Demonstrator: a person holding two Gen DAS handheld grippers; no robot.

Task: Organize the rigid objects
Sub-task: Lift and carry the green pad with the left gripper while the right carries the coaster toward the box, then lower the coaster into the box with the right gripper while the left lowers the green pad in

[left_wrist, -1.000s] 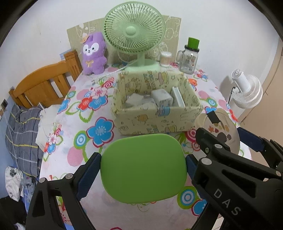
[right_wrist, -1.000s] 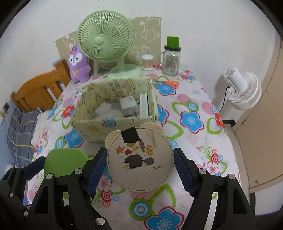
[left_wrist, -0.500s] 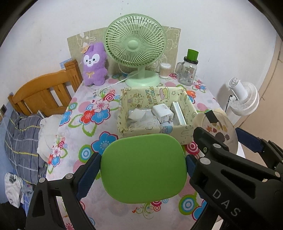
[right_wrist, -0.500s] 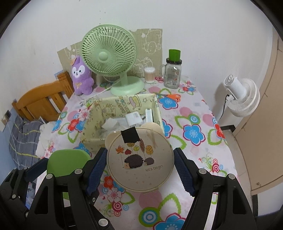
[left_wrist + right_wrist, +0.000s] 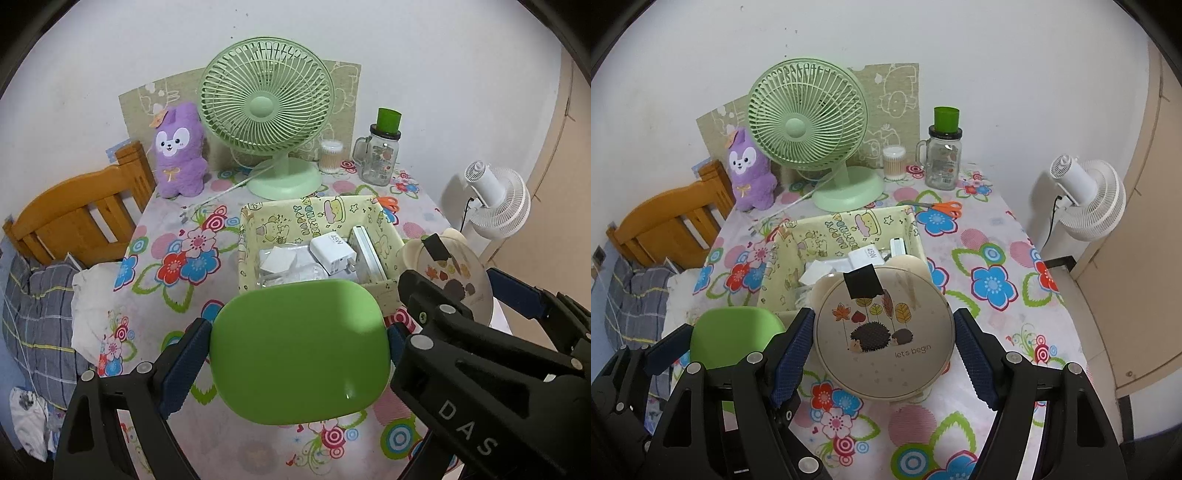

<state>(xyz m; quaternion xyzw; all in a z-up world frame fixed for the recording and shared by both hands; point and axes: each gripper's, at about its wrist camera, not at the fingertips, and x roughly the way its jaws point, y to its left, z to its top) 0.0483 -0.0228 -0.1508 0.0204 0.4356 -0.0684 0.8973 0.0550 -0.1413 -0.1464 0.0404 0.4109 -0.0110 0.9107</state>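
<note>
My left gripper [image 5: 297,349] is shut on a green rounded flat object [image 5: 299,350] and holds it above the table, in front of the yellow patterned box [image 5: 251,240]. My right gripper [image 5: 882,338] is shut on a round beige case with a hedgehog picture [image 5: 882,332], held above the table just in front of the box [image 5: 783,269]. The box holds a white 45W charger [image 5: 332,253], a white flat device [image 5: 365,251] and white packets. The green object also shows at the left of the right wrist view [image 5: 735,339].
A green desk fan [image 5: 264,110], a purple plush [image 5: 179,151], a jar with a green lid [image 5: 380,155], a cotton swab tub [image 5: 330,157] and orange scissors [image 5: 940,206] stand behind the box. A wooden chair [image 5: 74,218] is left, a white fan [image 5: 1086,199] right.
Both grippers have risen and drawn back from the box with their objects still held. The box and fan now look smaller and farther away.
</note>
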